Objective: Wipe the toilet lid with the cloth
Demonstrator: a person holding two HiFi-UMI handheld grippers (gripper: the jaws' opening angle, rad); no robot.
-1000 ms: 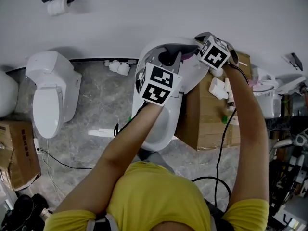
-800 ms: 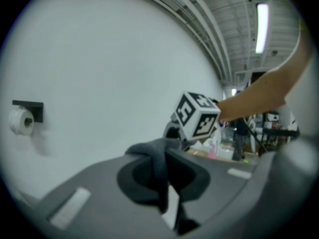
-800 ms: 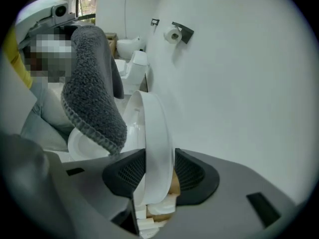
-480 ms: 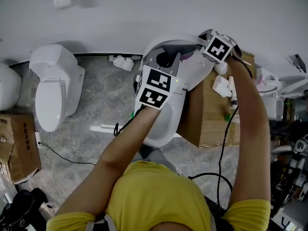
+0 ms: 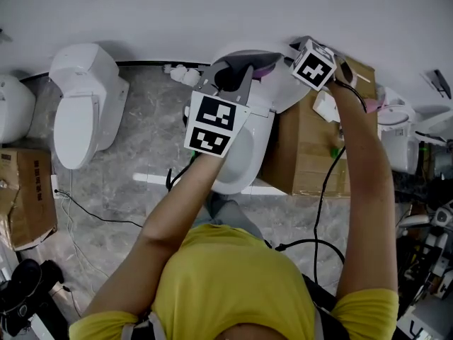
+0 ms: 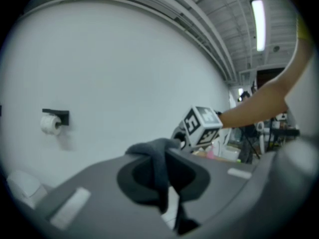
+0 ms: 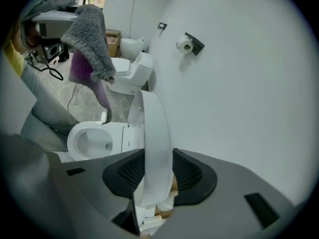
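The white toilet lid [image 5: 287,94] stands raised above the bowl [image 5: 237,161]. In the head view my right gripper [image 5: 294,54] is at the lid's upper right edge. The right gripper view shows this gripper [image 7: 154,176] shut on the lid's thin white rim [image 7: 154,133]. My left gripper [image 5: 237,80] is at the lid's top left. It [image 6: 162,176] is shut on a grey cloth [image 6: 154,158] that drapes over its jaws. From the right gripper view the cloth [image 7: 89,39] hangs grey and purple above the bowl [image 7: 92,138].
A second white toilet [image 5: 81,105] stands to the left and part of a third [image 5: 14,115] at the far left. A cardboard box [image 5: 311,154] with small items sits right of the toilet, another box [image 5: 25,204] lower left. Cables [image 5: 92,218] trail over the grey floor. A wall runs behind.
My left gripper has carried the cloth leftward along the top of the lid. My right gripper stays clamped on the lid's edge. The head view has shifted a little.
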